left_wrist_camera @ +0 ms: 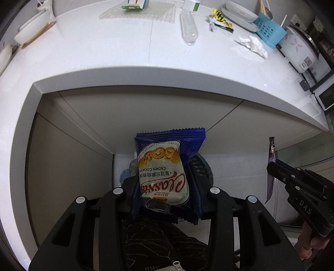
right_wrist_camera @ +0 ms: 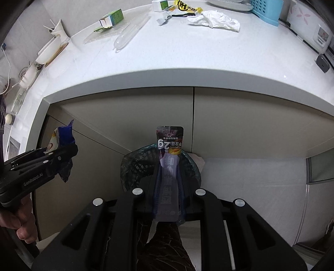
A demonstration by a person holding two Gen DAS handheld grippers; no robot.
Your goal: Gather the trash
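A: What's hard to see?

B: The mesh waste bin is mostly covered. From the right wrist only its dark-lined rim shows around the purple sachet; from the left wrist it is almost wholly behind the blue cookie packet. The holder's hands are cut off at the frame edges, and the small print on the sachet is unreadable.

A: And the grippers?

B: Both point steeply down, side by side in front of the cabinet doors. The left hand-held gripper is clenched on the cookie packet, which stands upright between its fingers. The right hand-held gripper is pinched nearly closed on the thin sachet, directly above the bin.

A: Room to move?

B: The counter edge overhangs above both. Trash lies well apart on it: a clear plastic tube, a yellow wrapper, crumpled tissue.
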